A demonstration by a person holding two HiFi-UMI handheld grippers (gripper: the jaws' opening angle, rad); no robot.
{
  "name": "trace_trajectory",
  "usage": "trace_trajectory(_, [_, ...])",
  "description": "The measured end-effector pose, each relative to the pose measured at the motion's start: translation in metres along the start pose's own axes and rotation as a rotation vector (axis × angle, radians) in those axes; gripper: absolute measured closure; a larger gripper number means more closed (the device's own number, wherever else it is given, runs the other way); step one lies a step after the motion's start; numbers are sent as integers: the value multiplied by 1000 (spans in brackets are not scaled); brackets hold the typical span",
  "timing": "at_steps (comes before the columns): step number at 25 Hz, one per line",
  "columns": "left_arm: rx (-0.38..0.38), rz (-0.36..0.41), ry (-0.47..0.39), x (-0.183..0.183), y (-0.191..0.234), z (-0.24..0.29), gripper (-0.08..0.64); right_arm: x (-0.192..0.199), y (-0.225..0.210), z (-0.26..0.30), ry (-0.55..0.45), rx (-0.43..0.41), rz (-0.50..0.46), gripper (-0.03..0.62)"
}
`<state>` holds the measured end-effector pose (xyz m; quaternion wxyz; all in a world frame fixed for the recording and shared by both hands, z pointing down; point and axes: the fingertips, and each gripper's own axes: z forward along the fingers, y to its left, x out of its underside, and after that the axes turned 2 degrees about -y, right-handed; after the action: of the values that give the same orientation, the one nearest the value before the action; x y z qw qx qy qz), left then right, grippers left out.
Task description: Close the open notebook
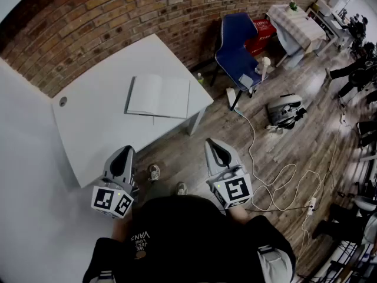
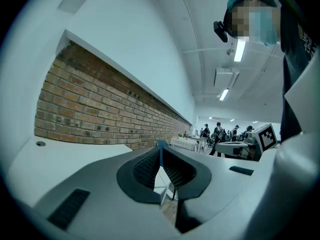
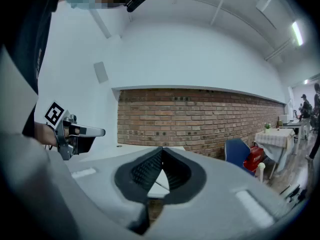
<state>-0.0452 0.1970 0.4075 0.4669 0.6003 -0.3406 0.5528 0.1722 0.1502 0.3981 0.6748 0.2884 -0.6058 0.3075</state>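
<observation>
Lying on tabletop [image 1: 88, 134]: notebook [image 1: 159, 96], open flat, toward the tabletop's right corner.
Left gripper [image 1: 125, 150]: jaws together, nothing between, by the tabletop's near edge.
Right gripper [image 1: 213, 141]: jaws together, empty, above the floor [image 1: 177, 152], well apart from notebook.

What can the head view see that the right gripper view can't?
Only the head view: the notebook lying open with its blank pages up, and a looping white cable. Only the right gripper view: a ceiling light. Both: the brick wall, the blue chair and the white table.
</observation>
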Motion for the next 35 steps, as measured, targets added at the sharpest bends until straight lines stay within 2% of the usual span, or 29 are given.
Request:
trace_trajectory(4, [-14,-23,-2,-2,9,6,534,-1,-2,11,1,6,-4,595])
trace_trajectory(9, [-4,-39,5,-5,22,16,534,-2,-8,22,-28,32,50,594])
trace_trajectory(24, [101,-40,18,-17,77,59,534,-9,-8,73,-29,142,75,594])
trace_trajectory(28, [124,-32,25,-20,96,69,534,-11,-6,92,-23,181,112,594])
trace_trajectory(35, [149,-39,33,-25,135,80,534,-14,9,128,-28,186,97,594])
